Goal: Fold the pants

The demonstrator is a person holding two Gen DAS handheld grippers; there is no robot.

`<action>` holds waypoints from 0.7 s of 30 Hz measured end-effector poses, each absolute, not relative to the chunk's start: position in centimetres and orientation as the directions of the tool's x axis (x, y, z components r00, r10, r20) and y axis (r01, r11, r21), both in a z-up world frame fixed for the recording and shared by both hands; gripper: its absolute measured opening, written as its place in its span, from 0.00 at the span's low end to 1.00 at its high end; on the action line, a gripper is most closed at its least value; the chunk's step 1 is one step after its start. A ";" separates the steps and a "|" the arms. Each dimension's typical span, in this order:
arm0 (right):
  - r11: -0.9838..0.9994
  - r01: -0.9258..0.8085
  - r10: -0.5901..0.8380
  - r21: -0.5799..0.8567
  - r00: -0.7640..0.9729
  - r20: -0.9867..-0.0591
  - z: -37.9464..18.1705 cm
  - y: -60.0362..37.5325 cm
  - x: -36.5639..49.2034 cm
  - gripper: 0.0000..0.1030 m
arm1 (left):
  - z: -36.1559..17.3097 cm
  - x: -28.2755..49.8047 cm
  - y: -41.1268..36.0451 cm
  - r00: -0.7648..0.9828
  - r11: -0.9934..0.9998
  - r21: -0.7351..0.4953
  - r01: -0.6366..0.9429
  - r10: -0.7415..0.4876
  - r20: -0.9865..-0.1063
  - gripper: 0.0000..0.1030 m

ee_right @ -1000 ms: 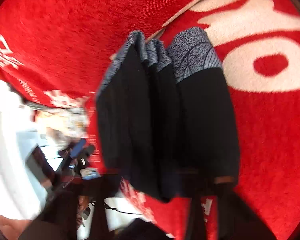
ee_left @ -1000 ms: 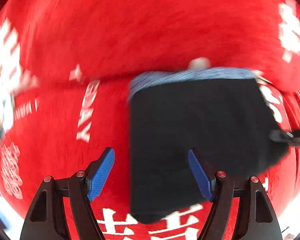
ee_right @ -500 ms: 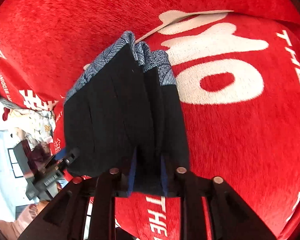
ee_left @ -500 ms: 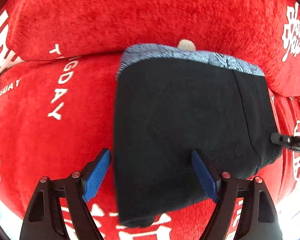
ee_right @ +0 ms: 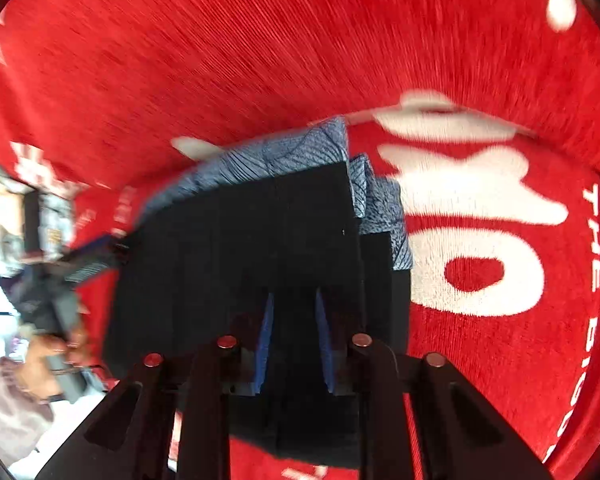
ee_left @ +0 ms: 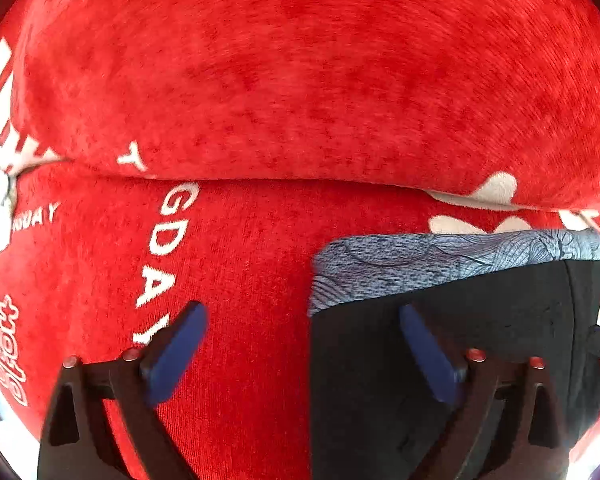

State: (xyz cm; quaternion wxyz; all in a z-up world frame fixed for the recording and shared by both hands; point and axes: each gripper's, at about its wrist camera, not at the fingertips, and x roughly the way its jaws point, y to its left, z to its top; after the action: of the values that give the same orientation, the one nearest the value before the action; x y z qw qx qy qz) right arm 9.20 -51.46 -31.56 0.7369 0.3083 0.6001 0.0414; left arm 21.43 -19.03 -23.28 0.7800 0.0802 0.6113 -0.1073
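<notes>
Left lets go, right keeps the folded pants.
My left gripper (ee_left: 300, 344) has slid off the pants (ee_left: 460, 320), jaws opening wide over the red cover (ee_left: 300, 80), nothing between them; my right gripper (ee_right: 294, 340) is closing, pinching the pants' near edge.

A red plush blanket (ee_left: 300, 100) printed with white lettering and characters is spread over the supporting surface; a raised fold is seen running across it behind the garment. Folded black pants (ee_left: 480, 320) with a blue-grey patterned waistband (ee_left: 440, 260) are laid directly on it, stacked in layers in the right wrist view (ee_right: 240, 260).
</notes>
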 end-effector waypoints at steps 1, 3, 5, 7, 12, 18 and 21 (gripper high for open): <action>0.801 0.307 0.440 0.514 0.282 -0.853 -31.4 -51.5 9.0 0.17 | -22.9 21.4 -18.5 0.215 0.967 -0.012 0.253 -0.068 -0.974 0.96; 0.790 0.306 0.459 0.531 0.279 -0.844 -30.9 -51.9 8.1 0.17 | -21.4 20.9 -17.7 0.218 0.965 0.000 0.261 -0.059 -0.974 0.96; 0.808 0.297 0.445 0.508 0.257 -0.858 -30.3 -52.0 7.1 0.21 | -19.2 19.3 -17.3 0.228 0.950 -0.004 0.312 -0.079 -0.970 0.96; 0.822 0.270 0.436 0.502 0.269 -0.859 -29.2 -51.9 5.6 0.21 | -18.0 17.2 -17.2 0.227 0.935 -0.030 0.354 -0.117 -0.967 0.96; 0.824 0.289 0.415 0.487 0.277 -0.867 -30.0 -50.5 2.4 0.22 | -20.7 11.6 -16.6 0.154 0.904 0.023 0.426 -0.047 -0.987 0.96; 0.814 0.314 0.416 0.489 0.273 -0.868 -29.4 -50.7 1.8 0.34 | -20.1 12.0 -15.7 0.108 0.945 -0.029 0.325 -0.068 -0.992 0.96; 0.806 0.335 0.423 0.488 0.250 -0.871 -29.5 -51.2 1.5 0.46 | -19.8 12.0 -16.5 0.129 0.928 0.017 0.373 -0.034 -0.991 0.96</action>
State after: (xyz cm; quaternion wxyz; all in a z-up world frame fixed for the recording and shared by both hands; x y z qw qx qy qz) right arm 1.51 -51.18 -29.50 0.7274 0.3100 0.6114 0.0303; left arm 12.03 -16.48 -19.78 0.7397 0.1312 0.6455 -0.1375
